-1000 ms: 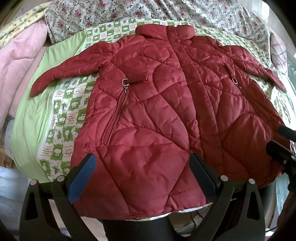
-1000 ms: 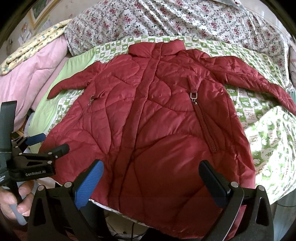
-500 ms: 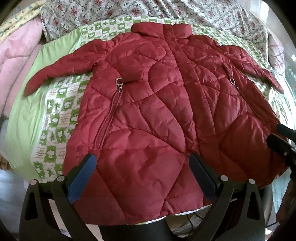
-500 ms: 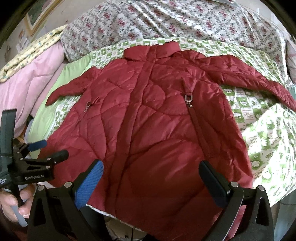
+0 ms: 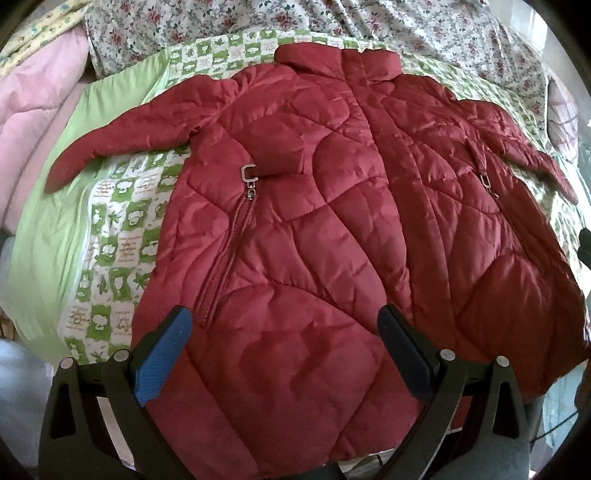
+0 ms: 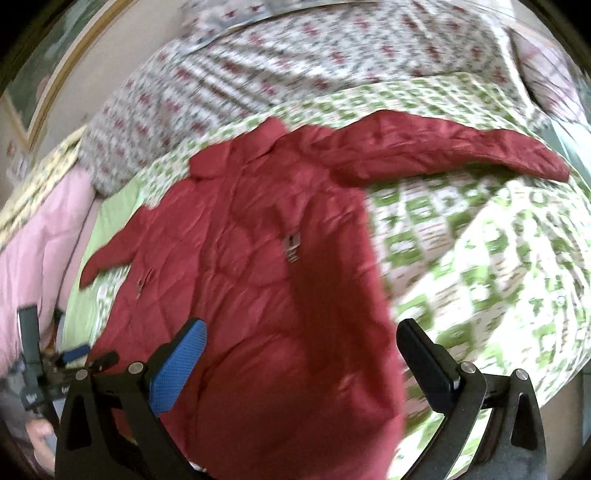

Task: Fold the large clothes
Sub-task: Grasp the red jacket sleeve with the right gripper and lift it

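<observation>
A dark red quilted jacket (image 5: 332, 229) lies flat, front up, on a green-and-white patterned sheet (image 5: 122, 236), sleeves spread to both sides. My left gripper (image 5: 284, 332) is open and empty above the jacket's lower hem, left of its middle. My right gripper (image 6: 301, 343) is open and empty above the jacket's lower right part; this view is blurred. The jacket (image 6: 258, 295) fills the middle of the right wrist view, with its right sleeve (image 6: 443, 147) stretched out to the right. The left gripper (image 6: 74, 362) shows at the left edge there.
A floral bedcover (image 5: 369, 22) lies behind the jacket. A pink quilt (image 5: 29, 110) is piled at the left. The bed's front edge runs just under the jacket's hem.
My right gripper has swung to the right and now looks toward the jacket's right side and sleeve. My left gripper has shifted slightly to the left. Both stay open.
</observation>
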Tool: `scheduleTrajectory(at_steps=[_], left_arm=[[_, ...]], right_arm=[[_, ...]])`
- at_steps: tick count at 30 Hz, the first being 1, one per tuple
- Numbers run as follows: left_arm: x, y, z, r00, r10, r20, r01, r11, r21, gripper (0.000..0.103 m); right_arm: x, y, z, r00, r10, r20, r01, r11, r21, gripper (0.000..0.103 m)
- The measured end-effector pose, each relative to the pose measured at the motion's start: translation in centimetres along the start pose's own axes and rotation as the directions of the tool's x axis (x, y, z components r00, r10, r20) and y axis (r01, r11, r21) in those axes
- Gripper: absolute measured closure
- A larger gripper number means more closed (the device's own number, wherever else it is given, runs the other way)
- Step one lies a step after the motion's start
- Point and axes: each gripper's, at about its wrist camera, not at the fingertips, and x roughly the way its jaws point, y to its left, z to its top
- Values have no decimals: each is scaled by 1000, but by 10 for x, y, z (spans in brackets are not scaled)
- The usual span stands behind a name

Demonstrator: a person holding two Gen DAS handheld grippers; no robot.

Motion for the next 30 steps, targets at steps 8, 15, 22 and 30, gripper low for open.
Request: scheduleTrajectory(at_steps=[8,15,22,30], left_arm=[[8,4,9,999,-28,-16,28,999,-31,2],[16,4,24,1000,-24,-16,23,999,-50,2],[25,1,34,1000,-1,-22,0,999,-50,2],[38,-8,44,998,15,-53,-17,999,-32,2]], right_arm=[[-7,-80,33,991,-84,101,68,986,152,1],[5,-174,66,963,-155,218,75,938,337,12],[38,-254,92,959,-177,222,38,856,516,31],[65,-296,115,945,-234,229,70,828,557,50]])
